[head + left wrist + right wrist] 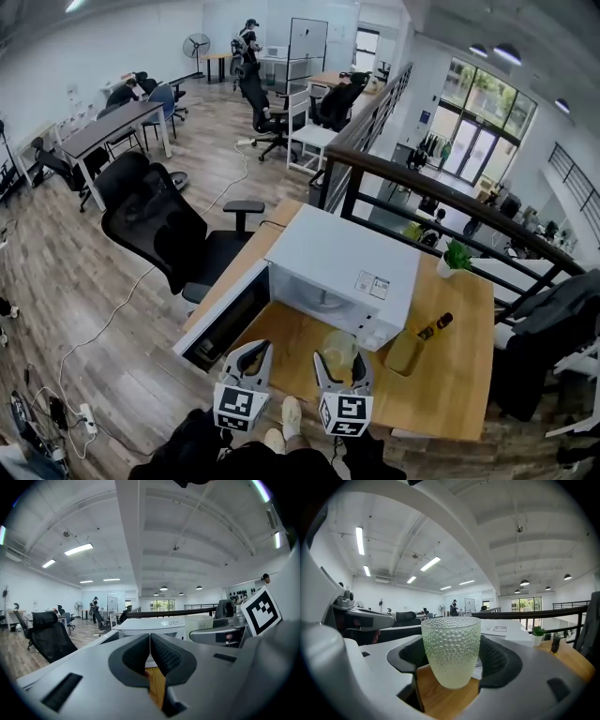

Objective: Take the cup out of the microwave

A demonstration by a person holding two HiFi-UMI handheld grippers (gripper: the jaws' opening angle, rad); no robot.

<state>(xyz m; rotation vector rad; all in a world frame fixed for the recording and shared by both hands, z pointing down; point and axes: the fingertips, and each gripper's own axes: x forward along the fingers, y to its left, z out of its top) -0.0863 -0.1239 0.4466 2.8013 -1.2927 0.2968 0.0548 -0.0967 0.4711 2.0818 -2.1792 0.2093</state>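
A clear, bumpy glass cup (451, 651) stands upright between the pads of my right gripper (452, 660), which is shut on it and holds it above the wooden table (441, 375). In the head view the cup (338, 349) is in front of the white microwave (342, 267), outside its cavity. The microwave door (225, 319) hangs open to the left. My left gripper (254, 352) hovers beside the right one near the open door, and its pads (164, 656) are pressed together with nothing between them.
A dark bottle (434, 326) and a flat yellowish thing (405, 353) lie on the table right of the microwave. A small potted plant (455, 257) stands at the back. A black office chair (159, 220) is left of the table, a dark railing (422, 187) behind it.
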